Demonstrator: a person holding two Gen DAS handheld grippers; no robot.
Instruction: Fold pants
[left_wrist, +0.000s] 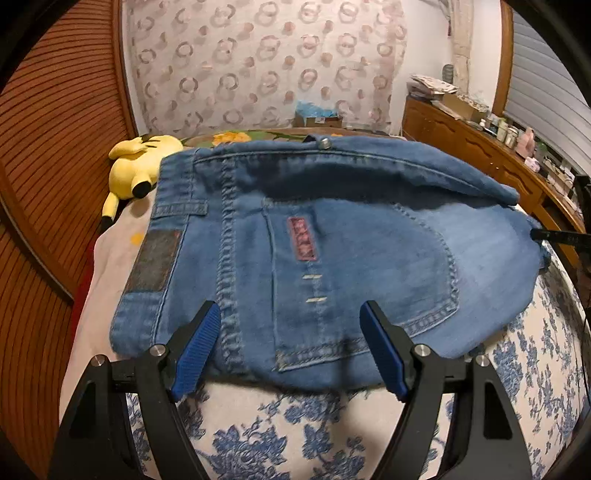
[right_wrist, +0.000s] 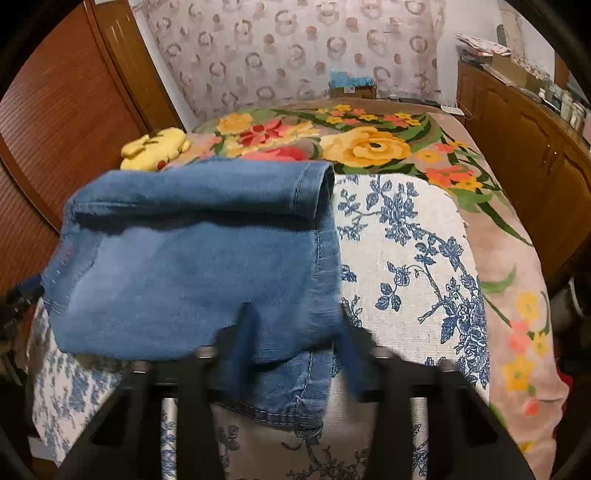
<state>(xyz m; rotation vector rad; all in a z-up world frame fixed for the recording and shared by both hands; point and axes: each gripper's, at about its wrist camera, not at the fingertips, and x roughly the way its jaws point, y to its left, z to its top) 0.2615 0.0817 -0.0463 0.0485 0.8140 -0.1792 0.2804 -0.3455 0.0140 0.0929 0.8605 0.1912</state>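
Blue jeans (left_wrist: 332, 243) lie folded on a blue-flowered white cloth (left_wrist: 280, 435) on the bed, waistband and back pocket toward the left wrist view. My left gripper (left_wrist: 291, 347) is open, its blue pads (left_wrist: 195, 350) hovering over the near edge of the jeans, holding nothing. In the right wrist view the jeans (right_wrist: 192, 273) show a folded-over leg along the far edge. My right gripper (right_wrist: 295, 354) is blurred, its fingers (right_wrist: 243, 347) spread apart around a hanging denim corner (right_wrist: 291, 387).
A yellow plush toy (left_wrist: 142, 166) lies at the far left of the bed. A flowered blanket (right_wrist: 369, 147) covers the far bed. Wooden cabinets (left_wrist: 480, 155) with clutter stand at right; a wooden slatted panel (left_wrist: 55, 147) at left.
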